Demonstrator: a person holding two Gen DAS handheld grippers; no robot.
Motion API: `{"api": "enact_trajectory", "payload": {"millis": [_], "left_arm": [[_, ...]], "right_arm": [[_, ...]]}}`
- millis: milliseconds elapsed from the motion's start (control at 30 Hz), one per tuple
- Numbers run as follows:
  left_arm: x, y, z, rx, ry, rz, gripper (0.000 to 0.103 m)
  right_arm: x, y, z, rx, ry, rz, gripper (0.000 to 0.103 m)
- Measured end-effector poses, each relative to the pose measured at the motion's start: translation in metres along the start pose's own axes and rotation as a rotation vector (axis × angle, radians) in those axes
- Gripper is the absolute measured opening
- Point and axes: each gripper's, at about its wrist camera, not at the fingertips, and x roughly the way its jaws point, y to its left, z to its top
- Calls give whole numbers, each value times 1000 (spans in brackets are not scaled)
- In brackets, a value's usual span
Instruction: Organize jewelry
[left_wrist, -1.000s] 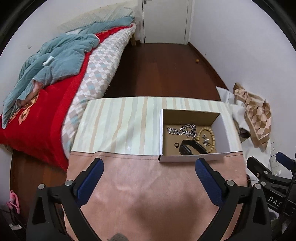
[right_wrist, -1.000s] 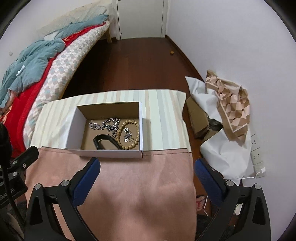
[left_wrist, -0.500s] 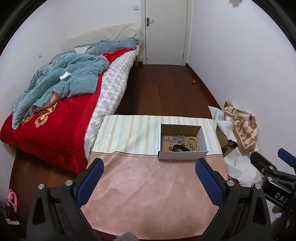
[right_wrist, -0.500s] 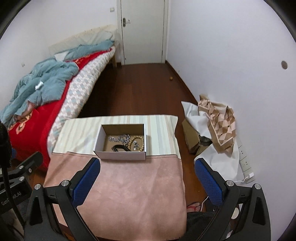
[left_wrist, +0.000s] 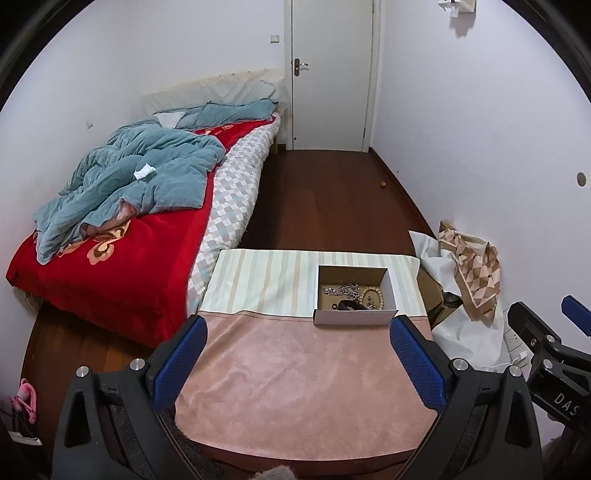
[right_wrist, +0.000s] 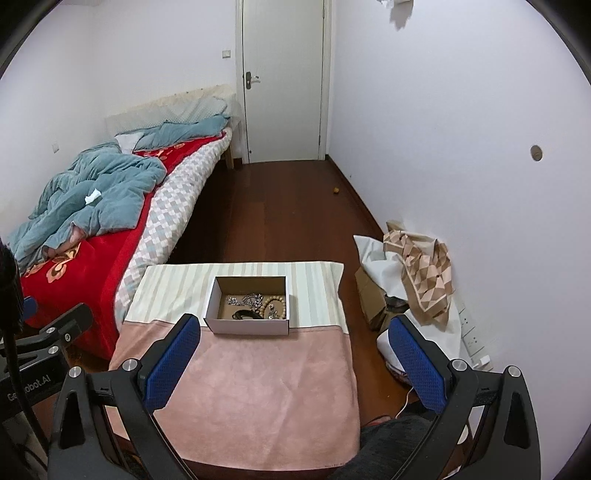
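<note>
A small open cardboard box (left_wrist: 354, 316) (right_wrist: 246, 326) stands on the table where the striped cloth meets the pink cloth. Inside lie a silver chain (left_wrist: 344, 290) (right_wrist: 248, 299), a wooden bead bracelet (left_wrist: 373, 297) (right_wrist: 274, 306) and a black band (left_wrist: 349, 305) (right_wrist: 243, 314). My left gripper (left_wrist: 297, 363) is open and empty, high above the near end of the table. My right gripper (right_wrist: 293, 363) is open and empty, also high and well back from the box.
The table carries a striped cloth (left_wrist: 266, 280) at the far end and a pink cloth (left_wrist: 303, 384) near me. A bed (left_wrist: 122, 236) with a red cover and blue blanket stands left. Bags and a patterned cloth (left_wrist: 469, 269) lie by the right wall. A white door (left_wrist: 330, 74) is at the back.
Both grippers have pulled up and back from the table, so the box looks smaller and farther away. Both stay open and empty. The jewelry in the box has not moved.
</note>
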Motion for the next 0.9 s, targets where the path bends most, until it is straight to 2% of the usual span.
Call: {"api": "enact_trajectory", "payload": {"millis": [333,533,900], "left_arm": [[-2,-4,1,6,4,0,101],[19,-5,14,0,15,19,101],[78,-13,39,2,83,63,103]], "right_arm": [[1,-3,6,7,22,-5,103],[32,-3,14,6,69,-10,103],[100,-1,39,-11,128,-44,103]]}}
